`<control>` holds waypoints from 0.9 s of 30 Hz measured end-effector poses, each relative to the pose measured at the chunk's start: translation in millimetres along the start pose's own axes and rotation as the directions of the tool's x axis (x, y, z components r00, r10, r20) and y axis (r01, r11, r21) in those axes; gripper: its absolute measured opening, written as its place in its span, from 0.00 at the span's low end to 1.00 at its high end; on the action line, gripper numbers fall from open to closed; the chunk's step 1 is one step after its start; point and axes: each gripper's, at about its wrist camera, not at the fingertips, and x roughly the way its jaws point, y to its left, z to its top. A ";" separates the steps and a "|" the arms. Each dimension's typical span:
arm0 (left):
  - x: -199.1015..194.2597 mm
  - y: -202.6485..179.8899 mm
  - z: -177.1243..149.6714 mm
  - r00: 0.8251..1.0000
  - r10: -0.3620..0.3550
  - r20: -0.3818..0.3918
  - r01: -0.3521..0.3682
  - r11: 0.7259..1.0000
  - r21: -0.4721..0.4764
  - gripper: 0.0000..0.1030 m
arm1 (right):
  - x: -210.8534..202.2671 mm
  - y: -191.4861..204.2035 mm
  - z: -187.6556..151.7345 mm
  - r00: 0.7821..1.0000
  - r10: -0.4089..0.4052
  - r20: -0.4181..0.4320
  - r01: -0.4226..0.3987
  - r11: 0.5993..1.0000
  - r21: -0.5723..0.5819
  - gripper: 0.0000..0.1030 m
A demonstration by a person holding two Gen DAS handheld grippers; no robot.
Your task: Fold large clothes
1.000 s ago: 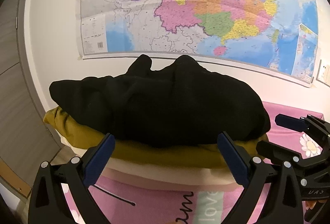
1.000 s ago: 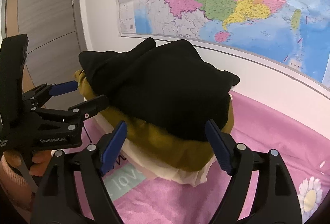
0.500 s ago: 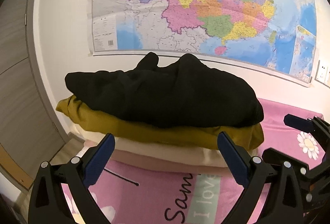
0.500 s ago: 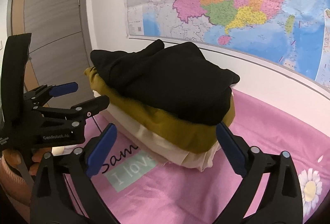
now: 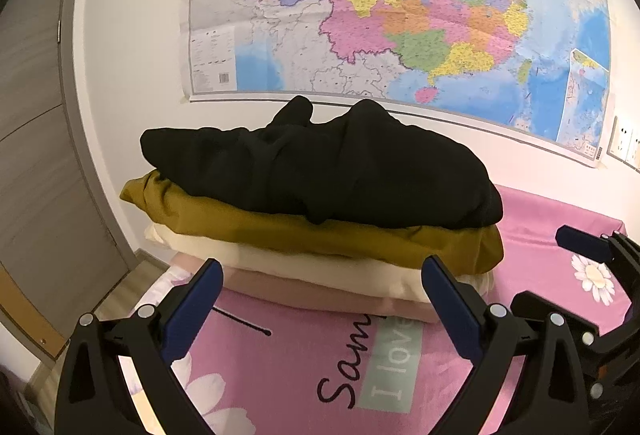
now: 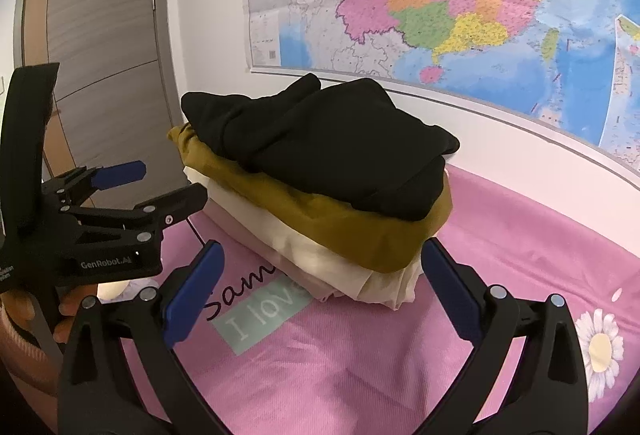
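A folded black garment (image 5: 320, 171) (image 6: 320, 151) lies on top of a stack on the pink bed sheet (image 5: 304, 367) (image 6: 360, 347). Under it sit a mustard garment (image 5: 280, 231) (image 6: 360, 231), a cream one (image 5: 304, 267) (image 6: 316, 255) and a pale pink one (image 5: 320, 295). My left gripper (image 5: 320, 287) stands open just short of the stack, nothing between its blue pads. My right gripper (image 6: 320, 271) is open too, jaws wide, empty, close in front of the stack's right end. In the right wrist view the left gripper (image 6: 160, 183) shows at the left, held by a hand (image 6: 24, 315).
A large coloured map (image 5: 400, 7) hangs on the white wall behind the stack. A grey wooden door (image 6: 100, 35) stands to the left. The sheet carries printed words (image 5: 380, 363) and daisies (image 6: 600, 343). A thin black cord (image 5: 240, 319) lies by the stack.
Both grippers have drawn back from the stack, so more of the sheet and the lower layers show. The right gripper's jaws have spread wider.
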 end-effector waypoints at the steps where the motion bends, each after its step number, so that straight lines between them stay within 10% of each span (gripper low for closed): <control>1: -1.1 0.9 -1.4 1.000 0.000 0.000 0.000 1.000 -0.003 0.93 | -1.9 0.8 -0.3 1.000 0.002 0.004 -0.002 1.000 0.001 0.94; 27: -27.6 -4.4 -14.0 1.000 -0.004 0.020 0.004 1.000 0.023 0.93 | -30.3 13.4 -5.3 0.999 0.005 0.039 -0.005 1.000 -0.002 0.94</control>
